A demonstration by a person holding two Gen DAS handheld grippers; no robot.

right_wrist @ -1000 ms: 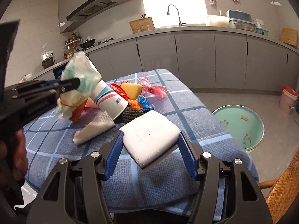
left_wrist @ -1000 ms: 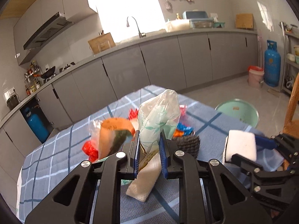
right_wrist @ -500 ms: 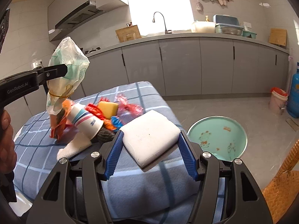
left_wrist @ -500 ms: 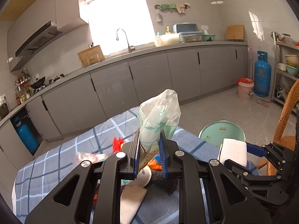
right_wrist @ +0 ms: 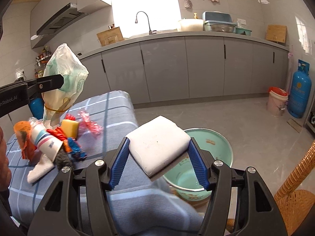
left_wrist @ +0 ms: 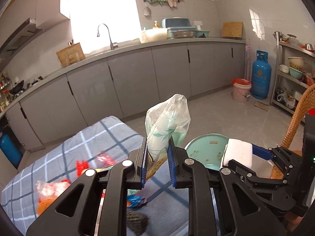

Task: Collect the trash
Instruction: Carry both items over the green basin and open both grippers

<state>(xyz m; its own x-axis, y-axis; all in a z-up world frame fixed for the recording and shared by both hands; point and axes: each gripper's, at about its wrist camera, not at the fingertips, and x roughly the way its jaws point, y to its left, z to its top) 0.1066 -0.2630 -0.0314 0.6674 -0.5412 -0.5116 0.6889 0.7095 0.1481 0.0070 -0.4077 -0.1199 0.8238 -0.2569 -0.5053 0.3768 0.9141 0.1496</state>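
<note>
Open floor [right_wrist: 226, 116] beyond basin [right_wrist: 224, 147]; wicker chair [right_wrist: 295, 186] perhaps crowds right.

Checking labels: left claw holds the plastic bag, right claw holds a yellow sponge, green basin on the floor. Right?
One error: the right claw holds a white sponge, not a yellow one, as the right wrist view shows. The left claw does hold the plastic bag, and the green basin is on the floor.

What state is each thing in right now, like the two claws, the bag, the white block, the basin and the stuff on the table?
Left gripper: shut on the plastic bag.
Plastic bag: pinched, lifted above the table.
Right gripper: clamped on the white sponge.
White sponge: held, tilted, off the table.
Green basin: on the floor, upright, nearly empty.
Paper cup: lying on its side.
Wrappers: loose on the tablecloth.
</note>
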